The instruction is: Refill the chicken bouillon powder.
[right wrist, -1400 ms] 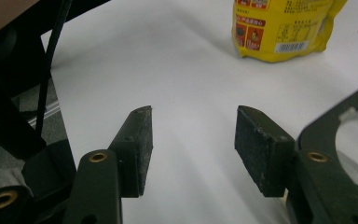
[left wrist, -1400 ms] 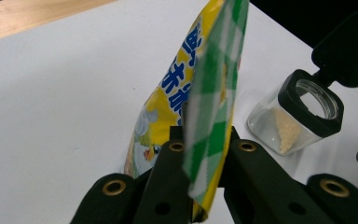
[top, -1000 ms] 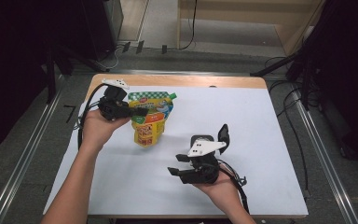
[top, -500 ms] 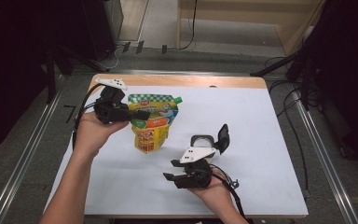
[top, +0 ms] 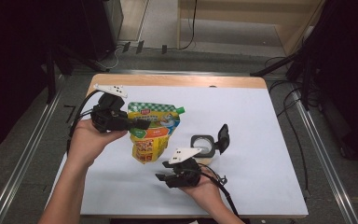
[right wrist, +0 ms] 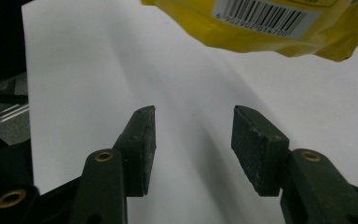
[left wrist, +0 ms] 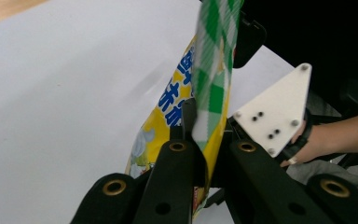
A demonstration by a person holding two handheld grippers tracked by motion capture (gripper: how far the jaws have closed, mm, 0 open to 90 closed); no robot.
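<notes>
High view: left gripper (top: 142, 125) pinches the pouch (top: 151, 133) at its top, hanging just above the table (top: 261, 140).

Left gripper view: jaws clamp the green-checked edge.

Right gripper view: right gripper (right wrist: 193, 140), jaws apart (just been closing, nothing between), sits below the pouch bottom. Next, likely: grip that bottom.

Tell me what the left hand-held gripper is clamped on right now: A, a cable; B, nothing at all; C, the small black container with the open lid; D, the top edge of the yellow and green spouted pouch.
D: in the left gripper view the left hand-held gripper has its jaws shut on the green-checked top edge of the pouch, which the high view shows lifted off the white table.
</notes>
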